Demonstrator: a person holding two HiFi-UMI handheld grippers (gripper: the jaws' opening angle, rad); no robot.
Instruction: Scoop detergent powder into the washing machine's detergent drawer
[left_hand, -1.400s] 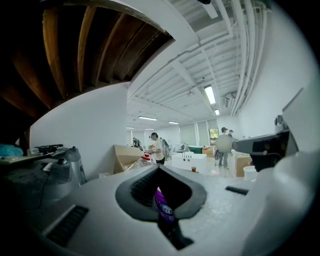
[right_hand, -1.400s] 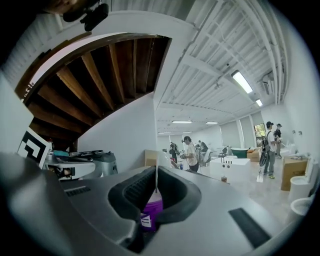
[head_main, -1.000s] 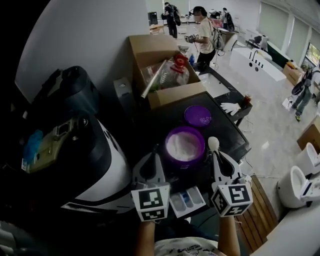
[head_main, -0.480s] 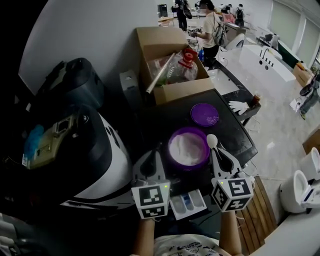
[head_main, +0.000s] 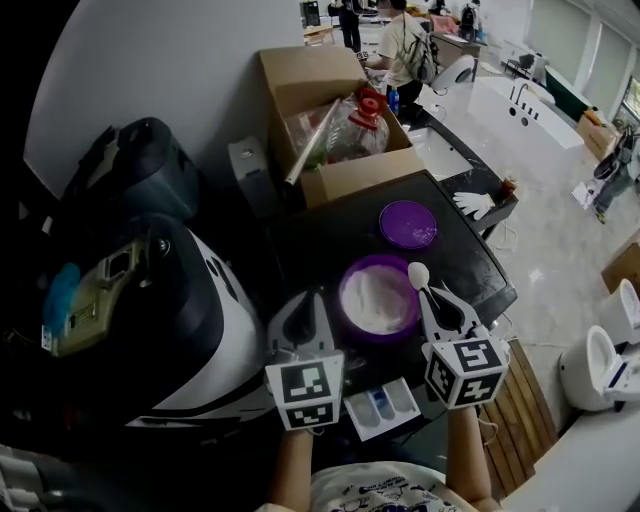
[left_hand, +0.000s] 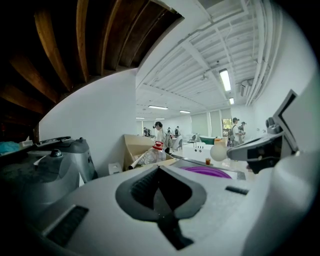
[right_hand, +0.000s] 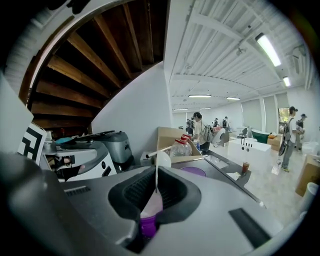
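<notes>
A purple tub (head_main: 378, 300) of white detergent powder stands open on the dark table (head_main: 310, 240). Its purple lid (head_main: 407, 223) lies behind it. My right gripper (head_main: 432, 298) is shut on a white scoop (head_main: 419, 273) with a purple handle; the scoop's bowl (right_hand: 162, 159) points up beside the tub's right rim. My left gripper (head_main: 300, 322) is shut with nothing in it, just left of the tub. The white detergent drawer (head_main: 379, 406) with its blue-marked compartments is pulled out between the two marker cubes, below the tub.
A black and white washing machine (head_main: 150, 320) fills the left. A cardboard box (head_main: 335, 130) holding a plastic bottle (head_main: 350, 135) stands at the table's back. A white glove (head_main: 472, 205) lies at the table's right edge. People stand far behind; toilets (head_main: 600, 360) at right.
The view has shifted slightly; both grippers keep their places beside the tub, and the scoop stays upright in the right gripper.
</notes>
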